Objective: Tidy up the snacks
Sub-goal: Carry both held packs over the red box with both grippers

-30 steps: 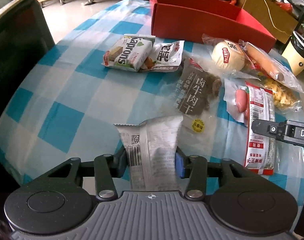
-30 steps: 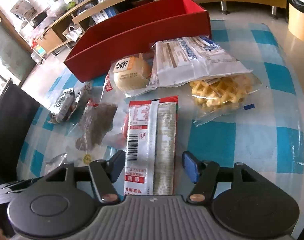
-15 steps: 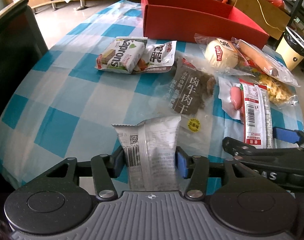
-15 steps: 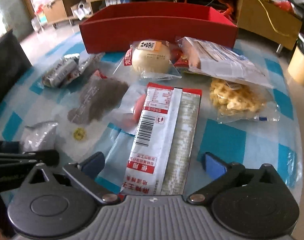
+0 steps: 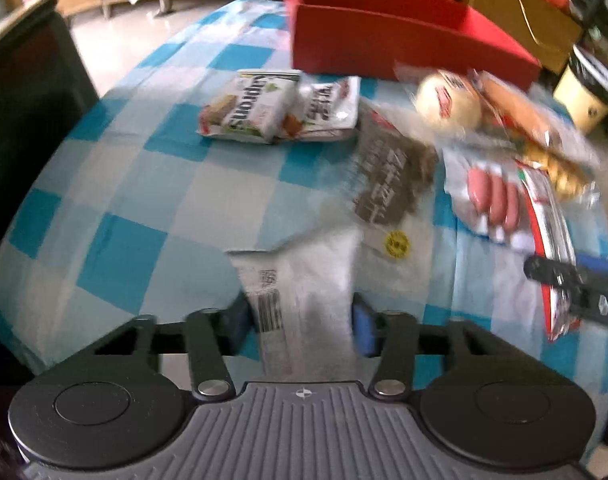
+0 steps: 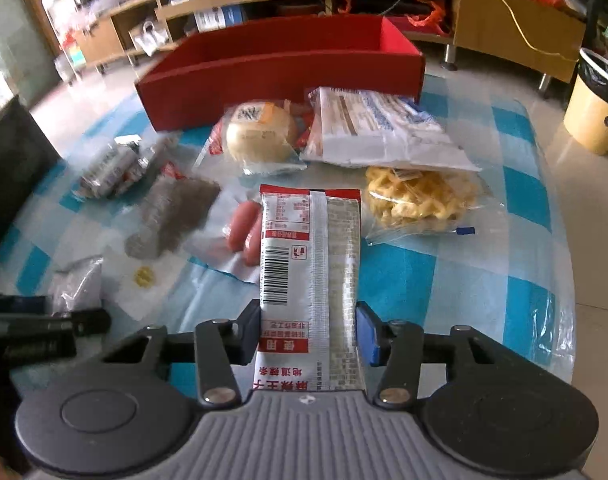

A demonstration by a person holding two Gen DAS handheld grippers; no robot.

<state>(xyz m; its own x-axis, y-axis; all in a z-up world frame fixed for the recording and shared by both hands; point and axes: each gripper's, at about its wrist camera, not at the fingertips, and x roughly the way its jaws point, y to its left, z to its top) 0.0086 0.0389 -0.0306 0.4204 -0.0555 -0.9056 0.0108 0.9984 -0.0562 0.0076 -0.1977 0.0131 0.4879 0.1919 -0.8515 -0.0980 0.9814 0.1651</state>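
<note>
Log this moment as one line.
left tongs: closing on silver packet | right tongs: shut on red packet | red box: empty

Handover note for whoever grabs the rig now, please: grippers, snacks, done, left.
Left gripper: closing on the silver packet, which sits between its fingers.
Right gripper: shut on the red-and-white packet.
Red box at the table's far side; no snacks visible inside.
On the checked cloth: round bun, waffles, sausages, dark jerky pack, wafer pack.
Done: two packets gripped.
Left: apparently everything still needs boxing.
</note>
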